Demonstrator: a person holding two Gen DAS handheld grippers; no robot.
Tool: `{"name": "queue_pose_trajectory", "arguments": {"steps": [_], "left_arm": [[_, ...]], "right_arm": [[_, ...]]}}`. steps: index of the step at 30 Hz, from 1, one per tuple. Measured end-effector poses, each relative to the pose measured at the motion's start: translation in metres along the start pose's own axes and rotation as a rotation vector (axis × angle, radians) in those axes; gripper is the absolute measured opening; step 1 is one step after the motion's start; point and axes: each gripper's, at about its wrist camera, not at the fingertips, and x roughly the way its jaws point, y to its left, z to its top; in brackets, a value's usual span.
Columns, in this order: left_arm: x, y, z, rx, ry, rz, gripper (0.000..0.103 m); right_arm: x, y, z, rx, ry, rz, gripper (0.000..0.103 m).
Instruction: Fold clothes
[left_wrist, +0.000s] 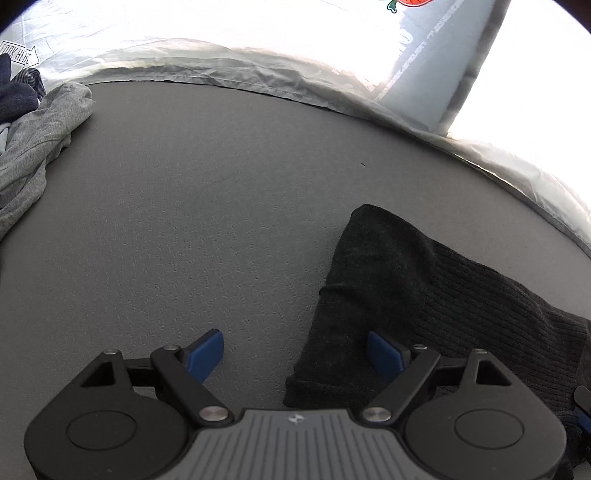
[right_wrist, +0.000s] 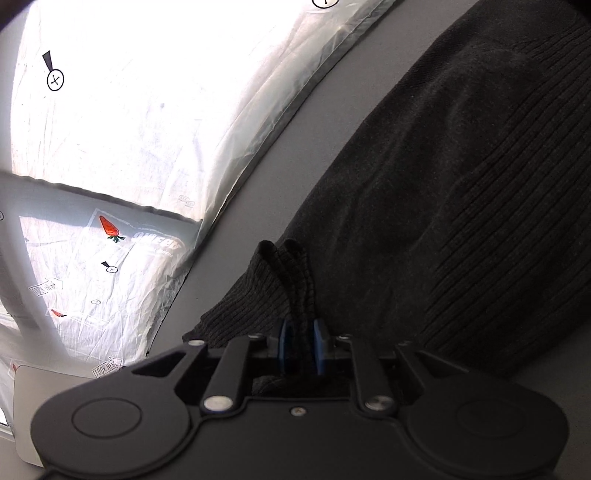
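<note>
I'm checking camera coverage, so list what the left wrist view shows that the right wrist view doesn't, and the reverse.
Left wrist only: the open left gripper, empty, over the edge of the black sweater, and a pile of grey clothes at far left.
Right wrist only: the right gripper shut on a bunched ribbed fold of the sweater.
Both: the black sweater, the grey mat and the white printed sheet.

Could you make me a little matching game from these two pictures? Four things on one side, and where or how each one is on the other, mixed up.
Things:
1. left gripper
2. right gripper
3. grey garment
4. black knit garment

States:
A. crumpled at the far left of the grey table
B. jaws wide apart, gripping nothing
C. spread on the table, ribbed edge pinched
D. jaws clamped on dark ribbed fabric

Pairs: 1-B, 2-D, 3-A, 4-C
</note>
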Motion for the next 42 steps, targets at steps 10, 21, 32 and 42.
{"name": "queue_pose_trajectory", "arguments": {"steps": [10, 21, 32, 42], "left_arm": [[-0.033, -0.047, 0.006, 0.133, -0.065, 0.008, 0.088], [-0.008, -0.106, -0.04, 0.319, -0.01, 0.044, 0.095], [-0.004, -0.1, -0.036, 0.315, -0.008, 0.031, 0.103], [-0.003, -0.096, -0.035, 0.294, -0.005, 0.005, 0.103]], "right_arm": [[-0.131, -0.083, -0.01, 0.297, -0.382, -0.061, 0.032], [-0.204, -0.138, -0.008, 0.347, -0.561, -0.206, 0.035], [-0.182, -0.148, 0.02, 0.384, -0.596, -0.101, 0.043], [-0.153, -0.13, 0.043, 0.348, -0.59, -0.09, 0.043]]}}
